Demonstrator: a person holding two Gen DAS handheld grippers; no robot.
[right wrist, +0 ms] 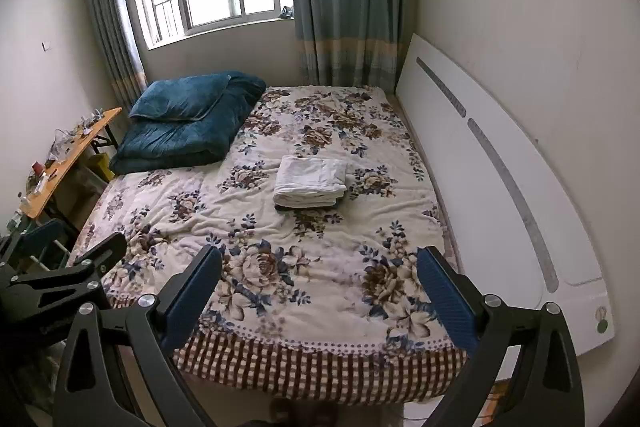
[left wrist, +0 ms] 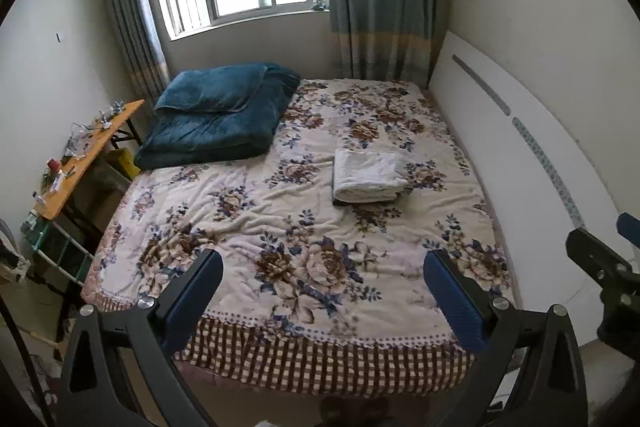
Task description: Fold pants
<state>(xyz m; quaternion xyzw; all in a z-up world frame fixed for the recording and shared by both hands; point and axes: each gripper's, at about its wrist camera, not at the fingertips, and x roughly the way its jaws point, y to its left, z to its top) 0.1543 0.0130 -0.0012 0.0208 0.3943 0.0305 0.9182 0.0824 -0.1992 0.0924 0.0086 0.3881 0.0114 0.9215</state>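
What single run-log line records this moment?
left gripper: open | right gripper: open | pants: folded on bed, untouched

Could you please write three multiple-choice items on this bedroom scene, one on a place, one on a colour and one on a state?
1. Where do the folded pants lie?
A. on the bed, mid-way up
B. on the side table
C. on the windowsill

2. What colour is the folded quilt?
A. red
B. dark teal
C. yellow

3. How do the left gripper and the right gripper stand?
A. both shut on cloth
B. one open, one shut
C. both open and empty

Answers:
1. A, the white stack rests on the floral bedspread.
2. B, it is deep blue-green.
3. C, wide gaps show between each pair of fingers.
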